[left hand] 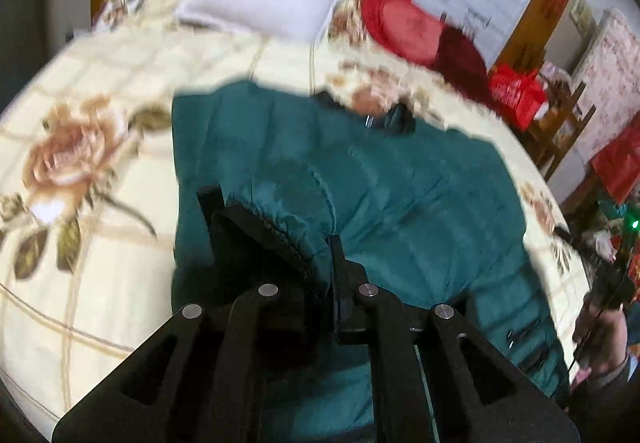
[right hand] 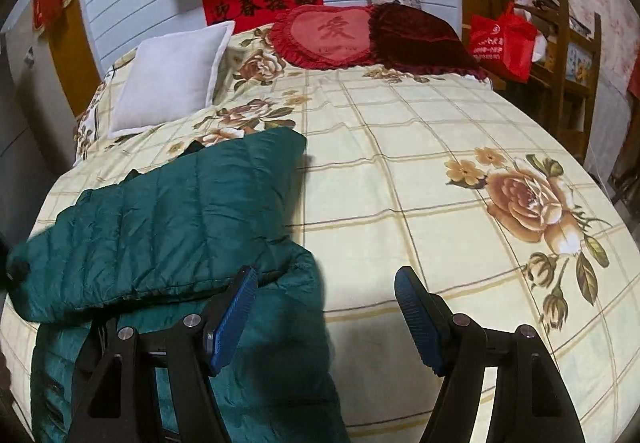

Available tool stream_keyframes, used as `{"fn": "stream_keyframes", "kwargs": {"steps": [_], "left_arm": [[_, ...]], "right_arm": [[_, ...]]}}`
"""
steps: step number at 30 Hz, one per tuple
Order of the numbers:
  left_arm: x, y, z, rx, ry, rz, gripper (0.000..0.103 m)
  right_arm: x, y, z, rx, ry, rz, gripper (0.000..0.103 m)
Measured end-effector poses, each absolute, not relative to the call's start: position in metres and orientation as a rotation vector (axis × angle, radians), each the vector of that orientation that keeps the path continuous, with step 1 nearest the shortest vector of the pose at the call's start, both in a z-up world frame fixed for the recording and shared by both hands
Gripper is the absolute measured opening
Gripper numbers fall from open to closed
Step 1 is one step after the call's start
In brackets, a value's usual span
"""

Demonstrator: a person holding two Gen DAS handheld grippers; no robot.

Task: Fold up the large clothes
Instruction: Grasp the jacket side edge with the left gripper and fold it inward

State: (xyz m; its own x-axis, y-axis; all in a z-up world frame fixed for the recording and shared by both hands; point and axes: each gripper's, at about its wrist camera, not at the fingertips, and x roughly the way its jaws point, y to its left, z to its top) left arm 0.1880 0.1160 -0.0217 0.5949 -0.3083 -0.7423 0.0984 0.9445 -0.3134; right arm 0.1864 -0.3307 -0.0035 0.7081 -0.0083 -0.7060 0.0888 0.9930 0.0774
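A teal quilted jacket point(left hand: 412, 203) lies on the bed, partly folded over itself. In the left wrist view, my left gripper point(left hand: 272, 227) is shut on a sleeve end of the jacket, where teal cloth and black lining bunch between the fingers. That view is blurred. In the right wrist view the jacket point(right hand: 160, 211) lies at the left. My right gripper point(right hand: 326, 283) stands open beside the jacket's right edge. Its left blue pad point(right hand: 236, 307) is over the teal cloth and the right one over bare sheet. Nothing sits between the pads.
The bed has a cream checked sheet point(right hand: 400, 163) with rose prints. A white pillow point(right hand: 172, 79), a red heart cushion point(right hand: 328, 35) and a dark red cushion point(right hand: 420, 39) lie at the head. A red bag point(right hand: 504, 39) and wooden shelves stand at the right. A person's hand point(left hand: 600, 339) shows at the right edge.
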Motion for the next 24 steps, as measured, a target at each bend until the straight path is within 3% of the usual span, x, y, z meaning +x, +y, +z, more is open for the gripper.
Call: {"fn": "stream_keyframes", "kwargs": {"steps": [7, 13, 16, 21, 24], "left_arm": [[0.166, 0.149, 0.001, -0.278, 0.755, -0.043, 0.038], [0.181, 0.106, 0.020, -0.256, 0.681, -0.039, 0.038], [0.194, 0.075, 0.001, -0.203, 0.748, -0.044, 0.038], [0.210, 0.065, -0.048, -0.047, 0.842, 0.089, 0.038], [0.201, 0.070, -0.067, 0.021, 0.814, 0.108, 0.039]], "right_arm": [[0.194, -0.302, 0.012, 0.061, 0.642, 0.054, 0.069], [0.223, -0.266, 0.029, 0.046, 0.563, 0.162, 0.066], [0.243, -0.257, 0.021, 0.060, 0.640, 0.184, 0.053], [0.268, -0.252, -0.041, -0.004, 0.875, 0.192, 0.048], [0.265, -0.263, -0.063, -0.010, 0.897, 0.214, 0.049]]}}
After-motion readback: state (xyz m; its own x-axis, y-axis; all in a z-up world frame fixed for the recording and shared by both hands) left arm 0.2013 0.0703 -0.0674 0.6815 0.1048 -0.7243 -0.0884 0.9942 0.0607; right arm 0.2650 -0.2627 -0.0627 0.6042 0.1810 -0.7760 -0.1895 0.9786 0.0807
